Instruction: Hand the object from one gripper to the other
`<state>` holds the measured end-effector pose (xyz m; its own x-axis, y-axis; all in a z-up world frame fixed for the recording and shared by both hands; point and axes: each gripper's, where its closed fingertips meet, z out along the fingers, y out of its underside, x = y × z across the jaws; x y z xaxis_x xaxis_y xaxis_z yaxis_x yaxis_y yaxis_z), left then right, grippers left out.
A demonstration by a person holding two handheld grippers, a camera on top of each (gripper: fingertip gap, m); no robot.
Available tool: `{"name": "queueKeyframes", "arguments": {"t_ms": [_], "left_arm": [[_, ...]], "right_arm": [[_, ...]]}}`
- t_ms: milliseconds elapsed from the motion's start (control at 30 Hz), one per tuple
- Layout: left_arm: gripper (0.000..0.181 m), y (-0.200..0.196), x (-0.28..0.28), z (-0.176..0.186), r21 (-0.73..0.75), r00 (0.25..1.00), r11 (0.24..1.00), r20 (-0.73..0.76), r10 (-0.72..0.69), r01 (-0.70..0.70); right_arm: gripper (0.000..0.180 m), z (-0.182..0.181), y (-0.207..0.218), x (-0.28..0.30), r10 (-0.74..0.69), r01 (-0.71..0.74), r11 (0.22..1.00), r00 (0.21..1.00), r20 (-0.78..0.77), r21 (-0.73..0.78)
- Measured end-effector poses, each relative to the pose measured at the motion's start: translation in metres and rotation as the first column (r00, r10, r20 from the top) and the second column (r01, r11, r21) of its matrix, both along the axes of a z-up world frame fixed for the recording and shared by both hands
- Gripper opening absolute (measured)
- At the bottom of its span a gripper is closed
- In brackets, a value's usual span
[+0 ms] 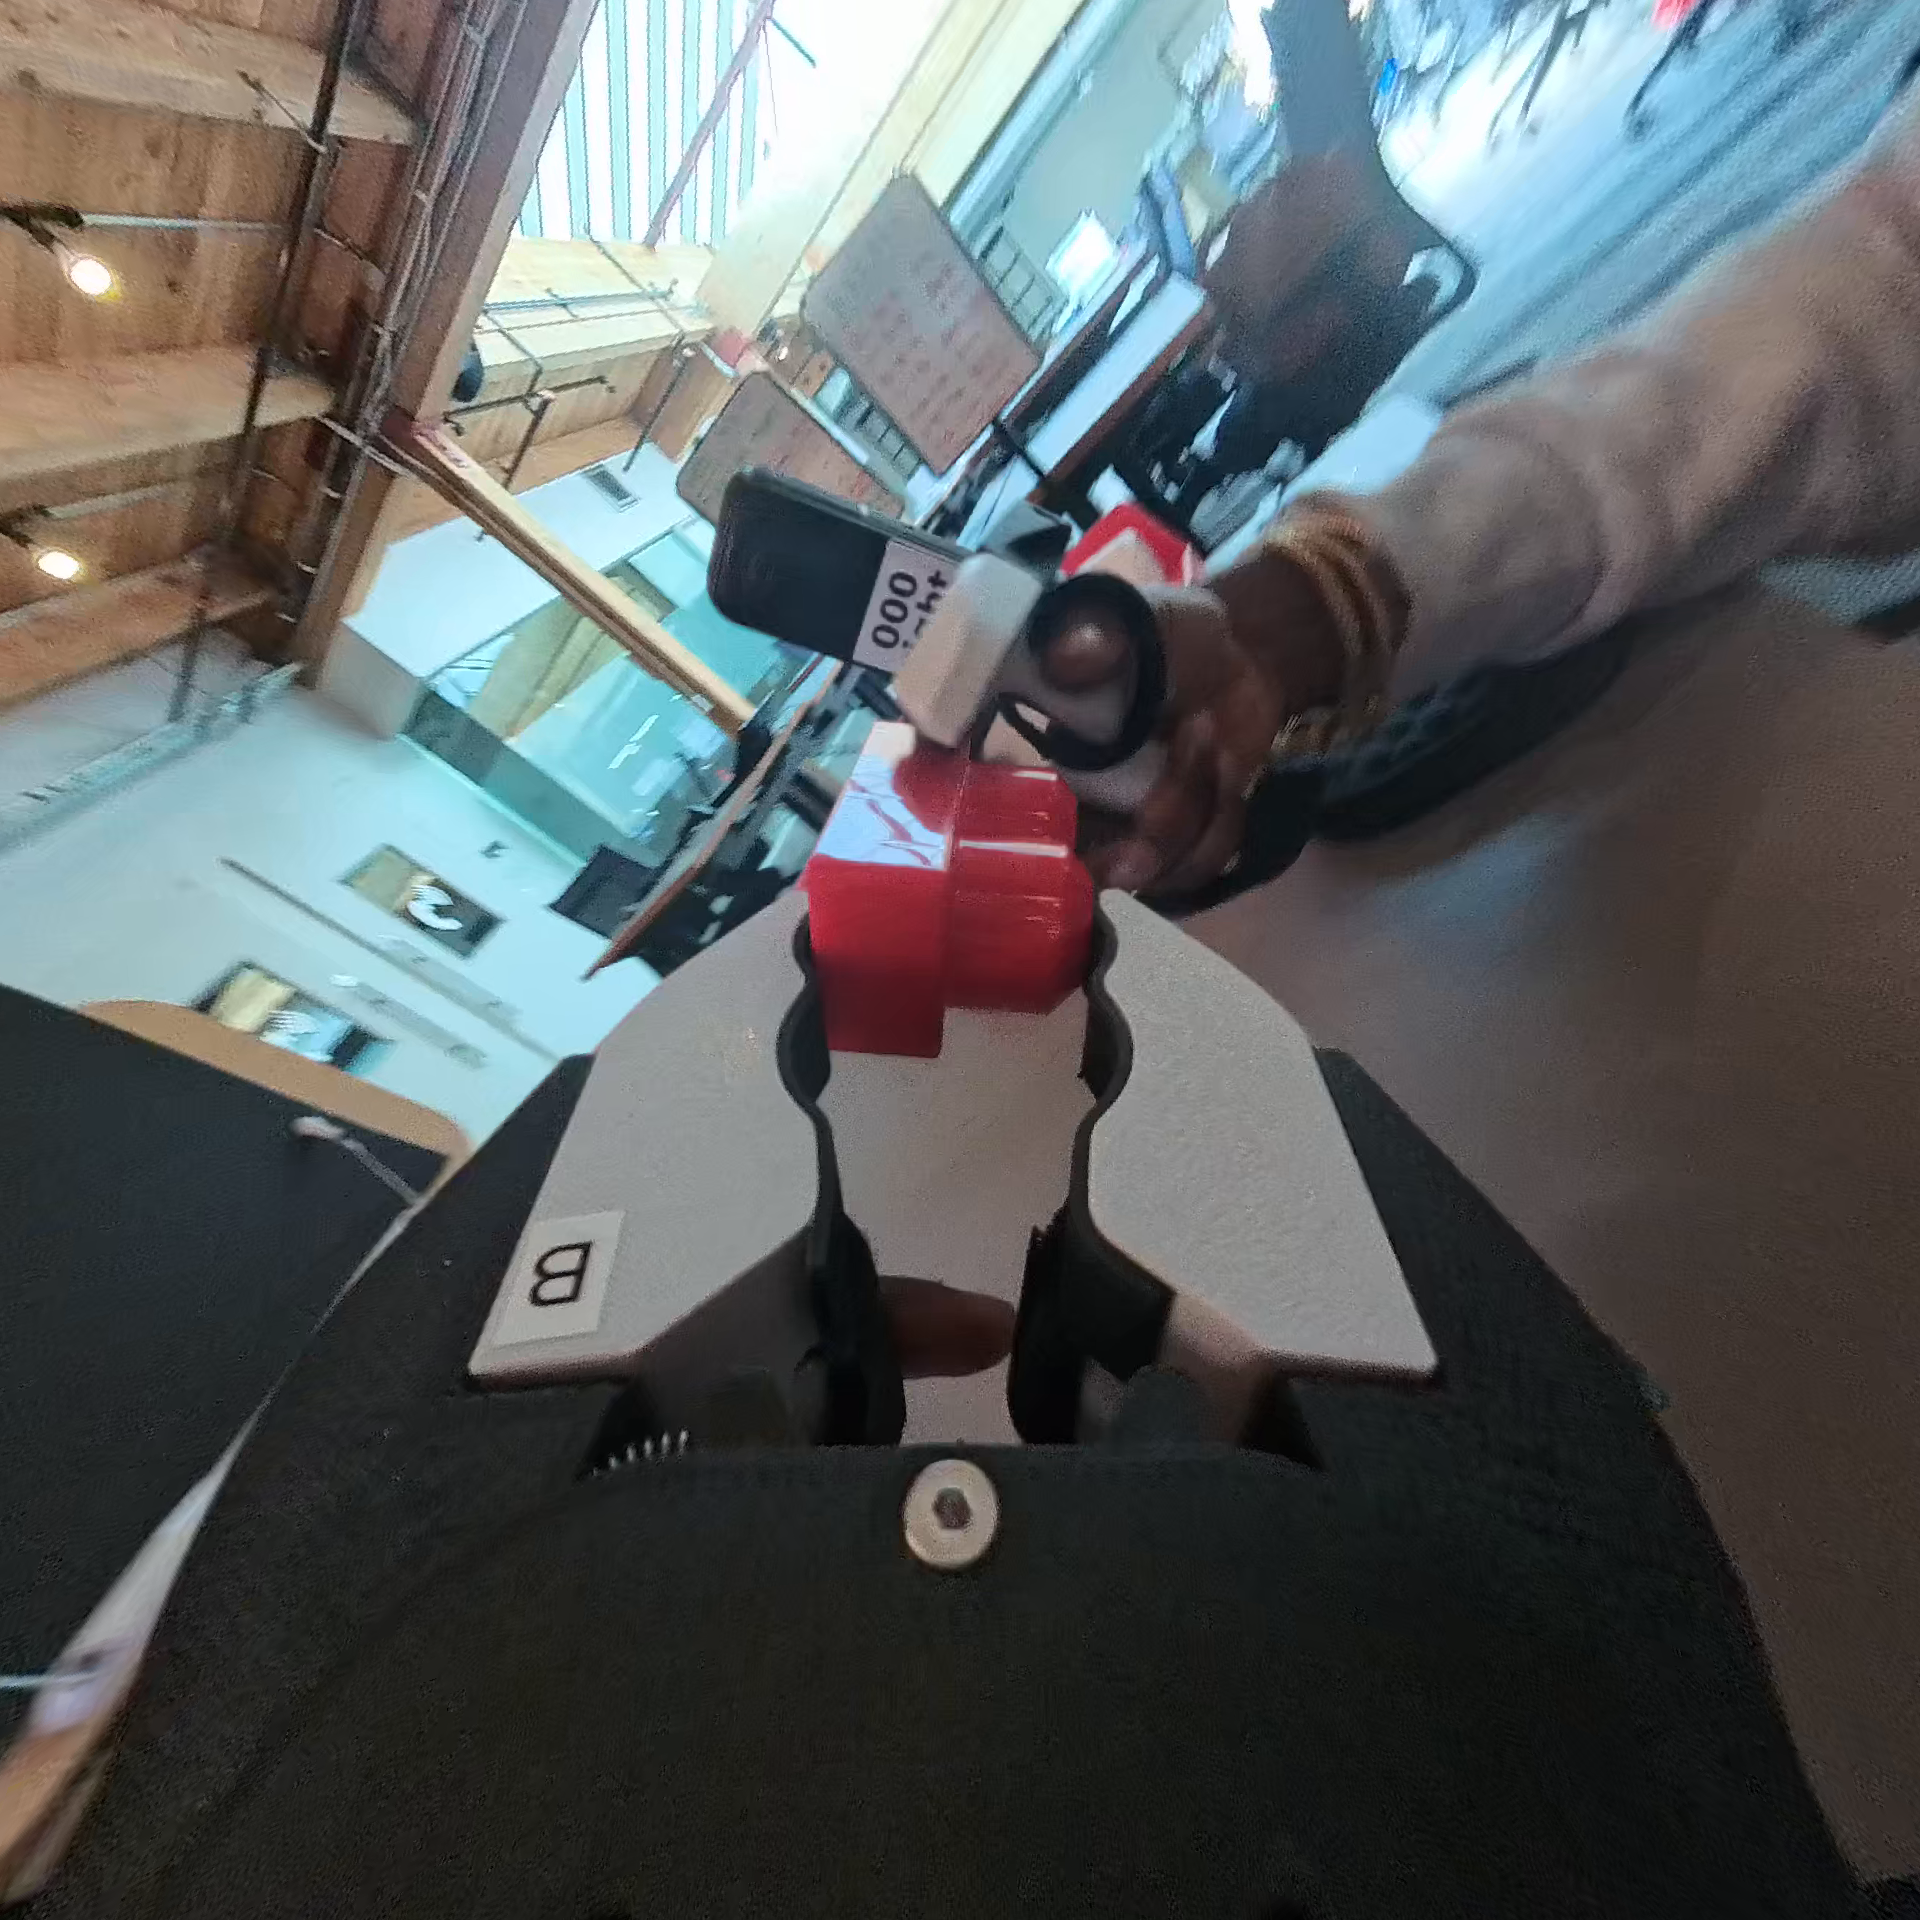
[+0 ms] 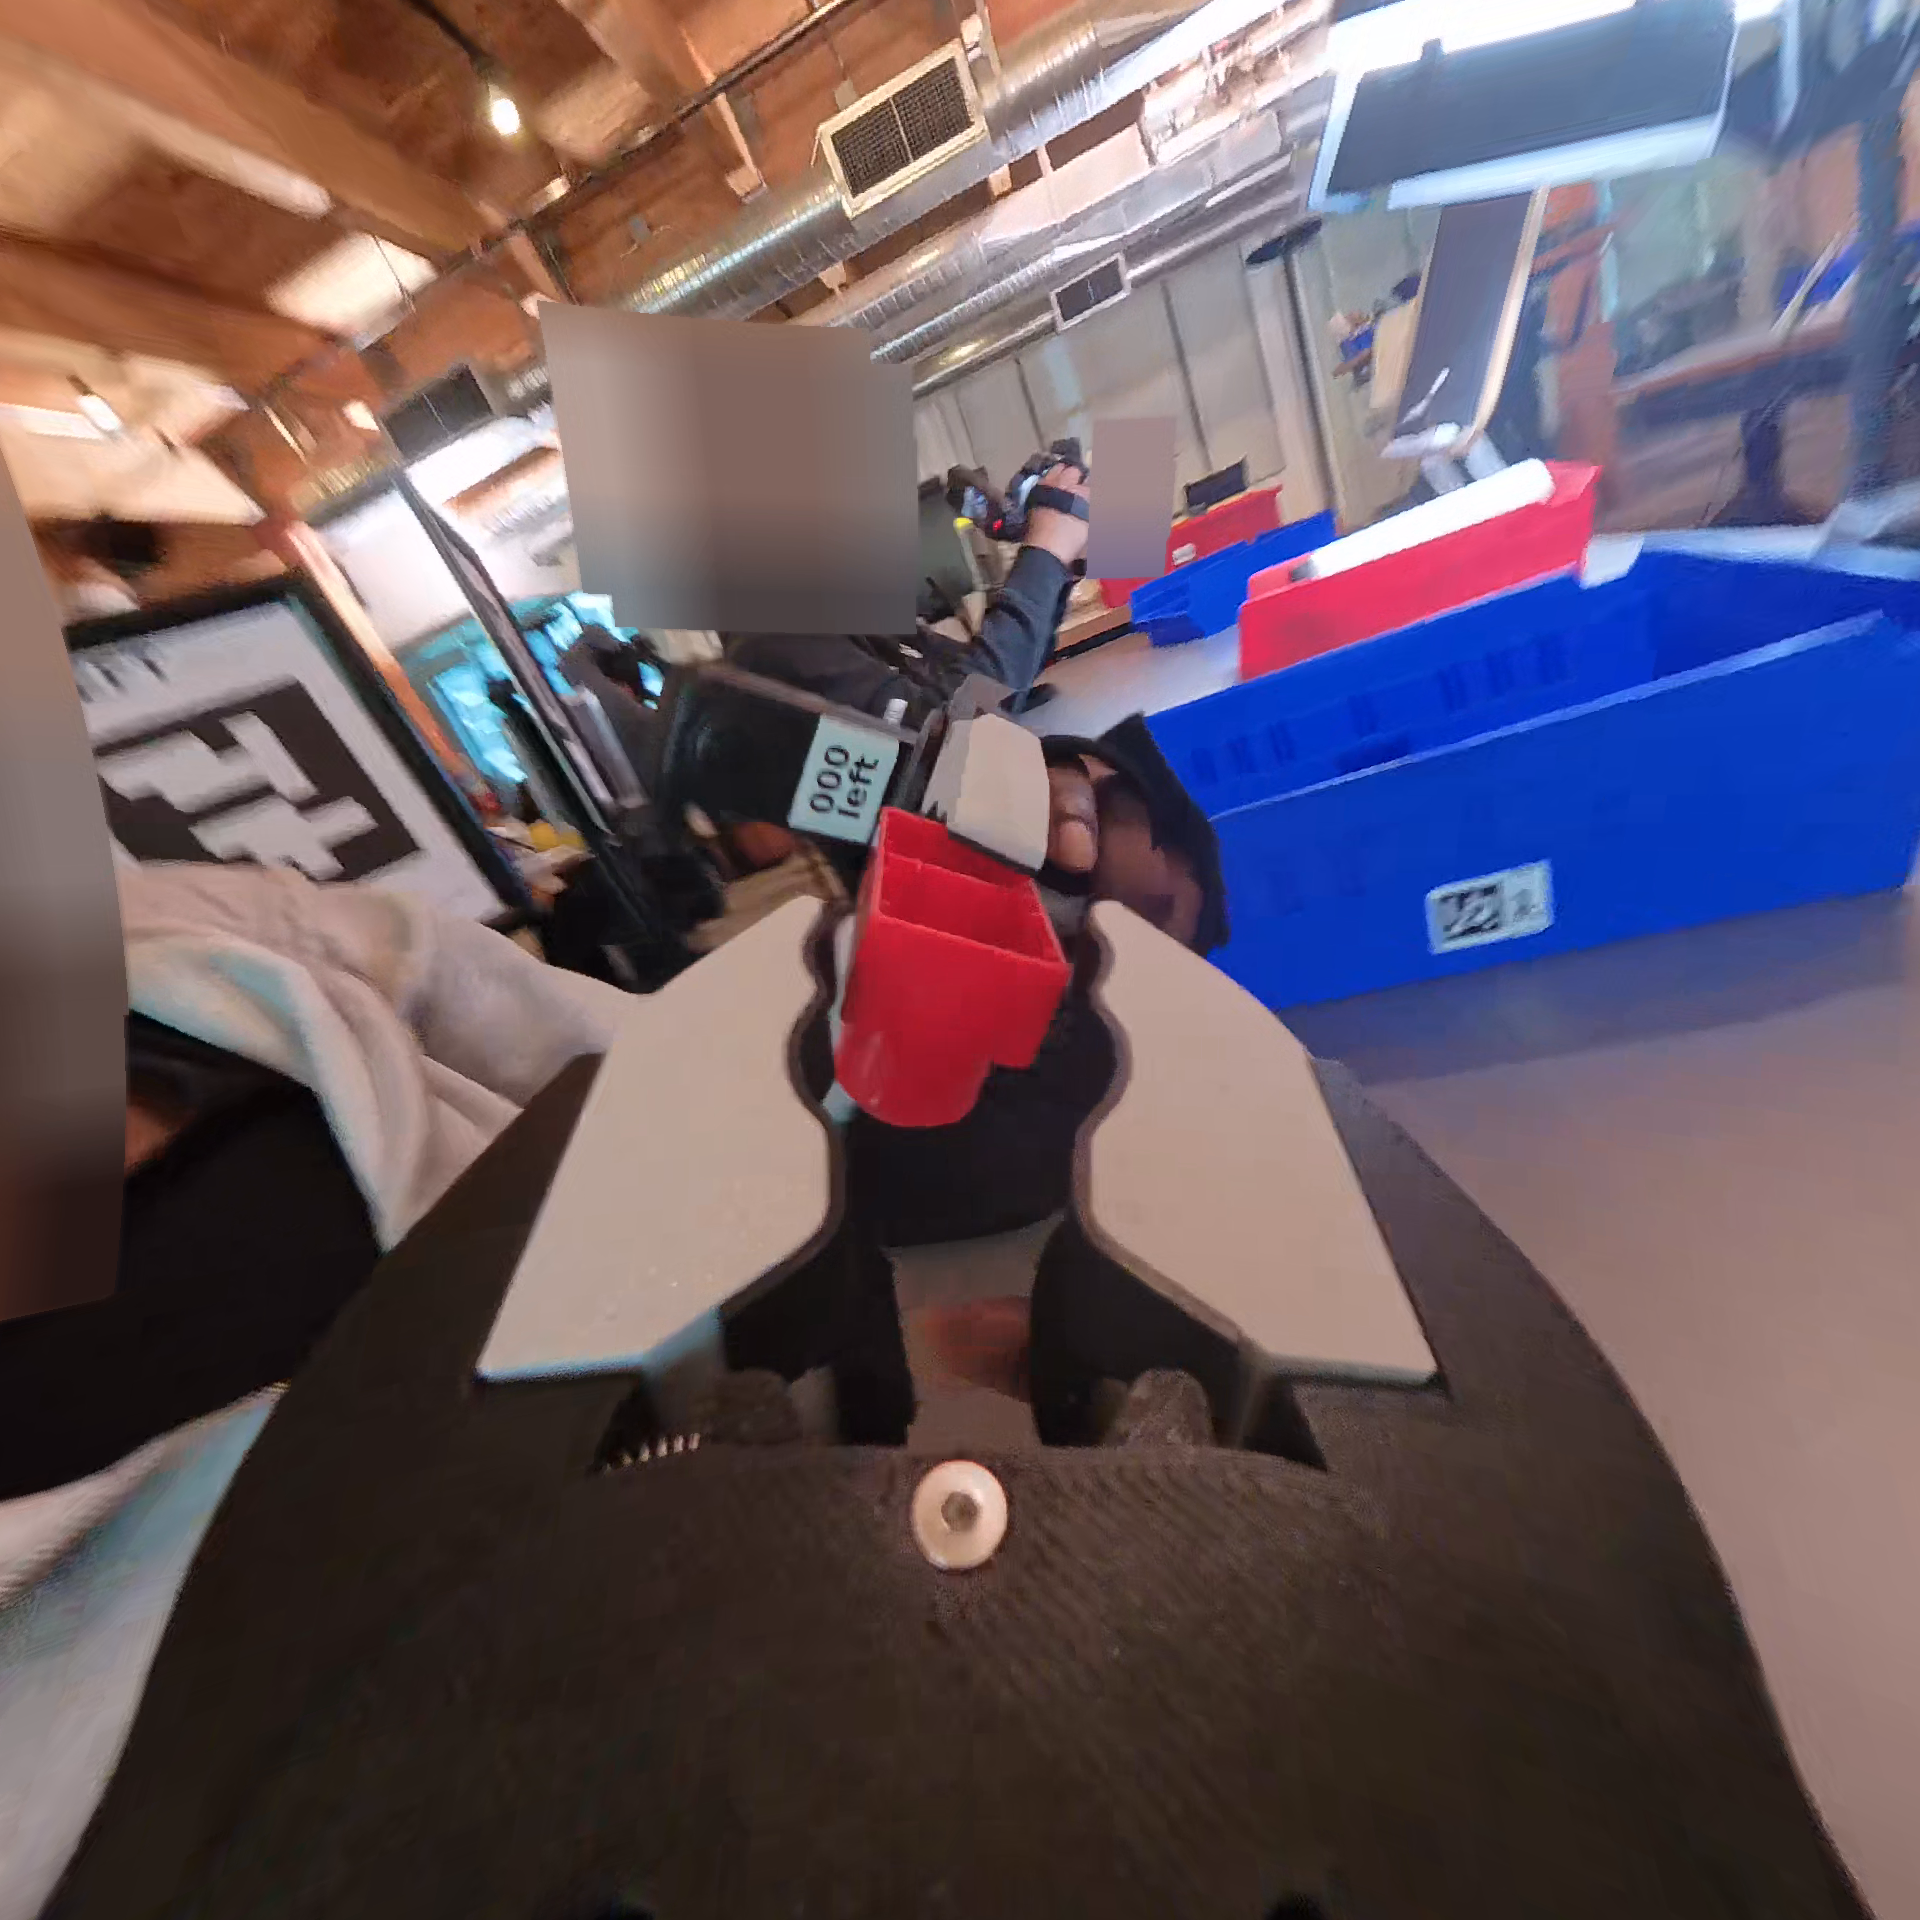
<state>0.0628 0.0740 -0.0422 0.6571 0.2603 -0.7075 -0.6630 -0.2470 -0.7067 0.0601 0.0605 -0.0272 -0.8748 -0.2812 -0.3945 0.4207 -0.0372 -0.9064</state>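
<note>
A red plastic block [image 1: 935, 914] with studs on one side sits between the tips of my left gripper [image 1: 951, 925], whose jaws press on both its sides. My right gripper [image 1: 940, 727], held by a hand, reaches in from above and meets the block's far top edge. In the right wrist view the block [image 2: 945, 997] shows its hollow side and hangs tilted between the fingers of my right gripper [image 2: 951, 935], with a thin gap on each side. The left gripper [image 2: 997, 842] holds the block's far end there.
A large blue bin [image 2: 1558, 831] stands on the grey table [image 2: 1610, 1195] to the right, with a red bin [image 2: 1403, 582] behind it. A person in a light sleeve [image 1: 1610, 468] holds the grippers. Other people and a framed black-and-white marker board [image 2: 249, 790] are behind. The tips of both grippers are at nearly the same place.
</note>
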Motion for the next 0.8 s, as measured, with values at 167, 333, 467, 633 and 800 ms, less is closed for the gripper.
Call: {"name": "queueKeyframes", "arguments": {"t_ms": [167, 333, 467, 633, 800], "left_arm": [[0.046, -0.008, 0.009, 0.015, 0.142, 0.966, 0.983, 0.217, -0.144, 0.115], [0.046, -0.006, 0.018, 0.016, 0.21, 0.899, 0.956, 0.346, -0.268, 0.204], [0.045, -0.003, 0.022, 0.012, 0.209, 0.863, 0.949, 0.404, -0.304, 0.237], [0.046, 0.0, 0.024, 0.002, 0.174, 0.842, 0.953, 0.446, -0.302, 0.25], [0.047, 0.001, 0.014, 0.004, 0.188, 0.886, 0.964, 0.392, -0.248, 0.187]], "right_arm": [[0.068, 0.007, 0.0, 0.009, -0.187, 0.164, 0.982, 0.869, -0.458, -0.089], [0.058, 0.008, -0.002, 0.019, -0.266, 0.2, 0.964, 0.709, -0.653, -0.175], [0.046, 0.008, -0.001, 0.025, -0.252, 0.166, 0.968, 0.699, -0.669, -0.191], [0.044, -0.003, -0.006, 0.031, -0.173, 0.127, 0.985, 0.722, -0.669, -0.117], [0.045, 0.0, -0.005, 0.024, -0.151, 0.129, 0.988, 0.812, -0.564, -0.079]]}}
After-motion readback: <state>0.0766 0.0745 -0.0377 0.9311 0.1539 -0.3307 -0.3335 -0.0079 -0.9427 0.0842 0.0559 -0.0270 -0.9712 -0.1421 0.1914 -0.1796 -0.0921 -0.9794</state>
